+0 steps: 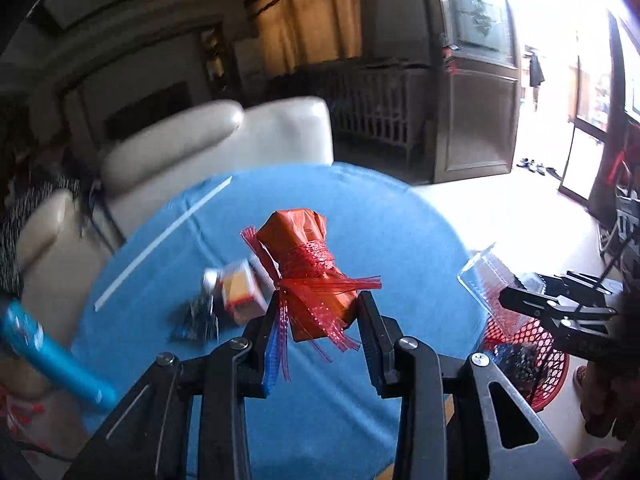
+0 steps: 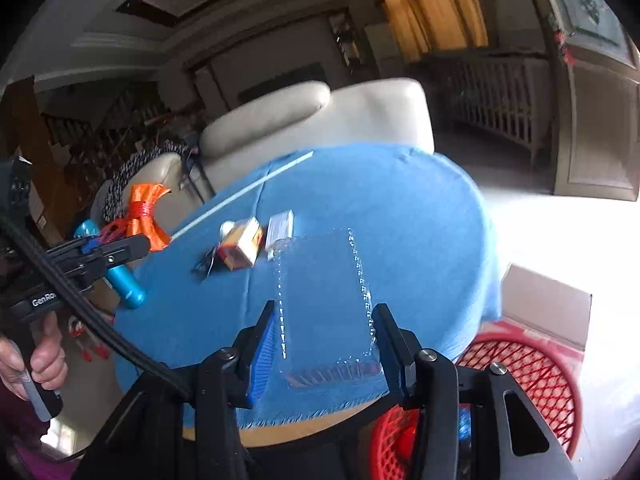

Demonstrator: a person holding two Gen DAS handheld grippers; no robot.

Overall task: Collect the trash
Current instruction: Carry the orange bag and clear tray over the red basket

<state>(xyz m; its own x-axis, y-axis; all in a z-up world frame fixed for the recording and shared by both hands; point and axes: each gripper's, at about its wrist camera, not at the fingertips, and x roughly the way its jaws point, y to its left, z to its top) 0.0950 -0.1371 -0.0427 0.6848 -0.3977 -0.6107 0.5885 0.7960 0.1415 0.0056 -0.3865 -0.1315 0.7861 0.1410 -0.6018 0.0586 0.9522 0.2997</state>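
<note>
Both jaws are closed on trash: your left gripper [image 1: 318, 312] has its jaws clamped against the sides of an orange wrapper bundle [image 1: 306, 264] bound with red mesh ribbon, and your right gripper [image 2: 326, 340] has its jaws pressed on either side of a clear plastic tray [image 2: 324, 300], spread only as wide as the tray itself. You hold the bundle lifted above the blue worktop [image 1: 380, 216], over its near-left part; from the right wrist view it hangs beyond the worktop's left edge, near a cream sofa [image 2: 312, 120]. Your tray sits tilted over the near edge of the worktop, its far end reaching toward the middle.

On the worktop, left of centre, lies a small orange-and-white box [image 2: 242, 244] with a white cap-like piece beside it, a white flat packet [image 2: 280, 226] touching it on the right, and a dark crumpled wrapper [image 2: 206, 264] on its near-left side. Any print on the box and packet is too blurred to read. A long white strip [image 2: 244, 194] lies slanting across the far-left part of the worktop.

A red mesh basket [image 2: 532, 376] stands below the worktop's near-right edge, with a cardboard box [image 2: 548, 300] just behind it. On your left gripper's body you can read "GenRo", the rest cut off by a black cable
</note>
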